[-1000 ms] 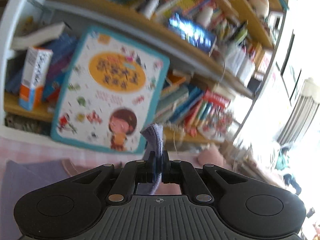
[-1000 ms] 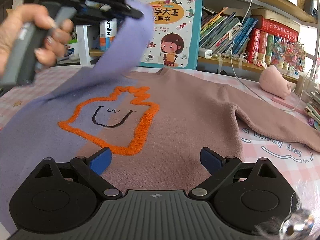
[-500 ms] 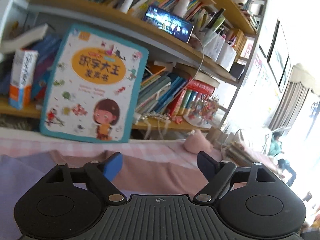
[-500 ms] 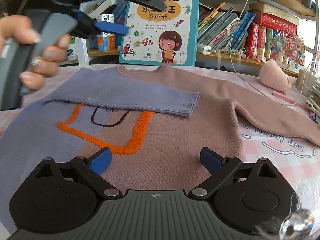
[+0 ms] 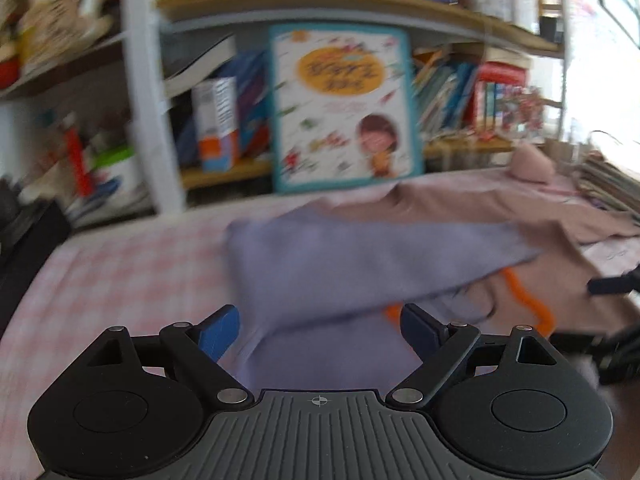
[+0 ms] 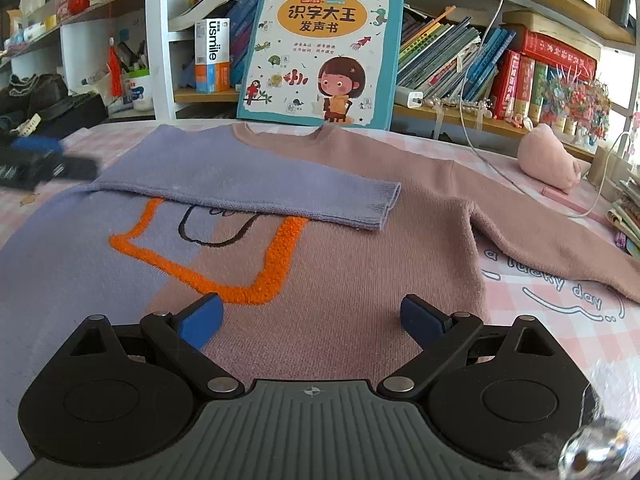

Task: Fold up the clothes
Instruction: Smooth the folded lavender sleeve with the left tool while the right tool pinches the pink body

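A knit sweater (image 6: 360, 220), purple on its left half and dusty pink on its right, lies flat with an orange outline on the chest. Its purple sleeve (image 6: 248, 184) is folded across the chest, cuff near the middle. The pink sleeve (image 6: 560, 240) stretches out to the right. My left gripper (image 5: 320, 328) hovers by the sweater's purple side, its jaws opening with nothing gripped; one of its blue pads (image 6: 36, 145) shows blurred at the left of the right wrist view. My right gripper (image 6: 310, 316) stands open over the lower hem, nothing between its fingers.
A pink checked tablecloth (image 5: 120, 272) covers the table. At the back a large picture book (image 6: 320, 48) leans on crowded bookshelves. A pink plush toy (image 6: 548, 160), a white cable (image 6: 492, 168) and a pile of papers (image 6: 628, 216) lie at the right.
My left gripper let go of the purple sleeve's cuff, opened wide, then swung left and lower. The sleeve dropped and now lies folded across the chest. My right gripper has not moved.
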The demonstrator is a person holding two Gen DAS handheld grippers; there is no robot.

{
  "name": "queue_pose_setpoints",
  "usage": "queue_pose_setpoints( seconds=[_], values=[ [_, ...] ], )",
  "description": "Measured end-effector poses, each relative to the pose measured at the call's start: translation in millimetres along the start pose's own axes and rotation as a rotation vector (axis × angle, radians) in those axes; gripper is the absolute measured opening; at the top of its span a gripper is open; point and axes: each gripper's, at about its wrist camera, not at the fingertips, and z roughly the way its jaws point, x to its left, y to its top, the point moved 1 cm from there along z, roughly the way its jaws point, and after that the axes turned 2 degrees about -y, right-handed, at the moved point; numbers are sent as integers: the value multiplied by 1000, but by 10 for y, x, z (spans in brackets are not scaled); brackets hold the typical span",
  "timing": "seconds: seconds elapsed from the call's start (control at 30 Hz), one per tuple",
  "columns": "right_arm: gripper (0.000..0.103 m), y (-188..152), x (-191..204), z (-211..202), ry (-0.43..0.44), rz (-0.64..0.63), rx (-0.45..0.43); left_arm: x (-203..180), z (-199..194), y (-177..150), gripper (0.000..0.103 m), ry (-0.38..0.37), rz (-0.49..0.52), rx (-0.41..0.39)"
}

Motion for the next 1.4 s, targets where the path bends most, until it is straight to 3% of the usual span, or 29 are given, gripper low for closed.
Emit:
queue_pose_setpoints(
  seconds=[0.2, 0.47, 0.57, 0.7, 0.73, 0.8, 0.83, 0.87, 0.93, 1.03, 1.07, 1.23, 1.4],
  values=[
    [96, 5, -2, 4, -13, 4, -1, 241, -85, -282, 90, 81, -47, 65],
    [96, -27, -159, -107, -72, 83, -48, 343, -34, -348, 88, 66, -51, 39],
    [95, -67, -345, -156, -130, 143, -30, 372, 18, -358, 79, 49, -43, 49],
    [93, -133, -581, -269, -211, 198, -16, 416, 57, -394, 76, 51, -35, 67],
    [93, -149, -628, -296, -224, 209, -11, 426, 59, -403, 68, 50, -38, 68],
    [86, -182, -693, -327, -233, 215, 4, 455, 56, -410, 56, 16, -67, 64],
    [78, -190, -714, -327, -235, 214, 15, 470, 55, -413, 43, -1, -82, 62],
    [69, -196, -731, -320, -233, 214, 26, 470, 55, -414, 36, -11, -88, 60],
    [59, -202, -757, -308, -210, 224, 40, 469, 56, -415, 32, -31, -100, 57],
    [39, -195, -787, -316, -158, 251, 42, 519, 55, -423, 18, -70, -159, 53],
    [30, -186, -785, -314, -146, 250, 44, 536, 55, -426, 16, -83, -178, 52],
    [10, -141, -711, -311, -95, 242, 52, 580, 37, -436, 5, -106, -210, 61],
    [10, -113, -571, -335, -87, 193, 63, 657, -29, -461, 4, -96, -204, 76]
  ],
)
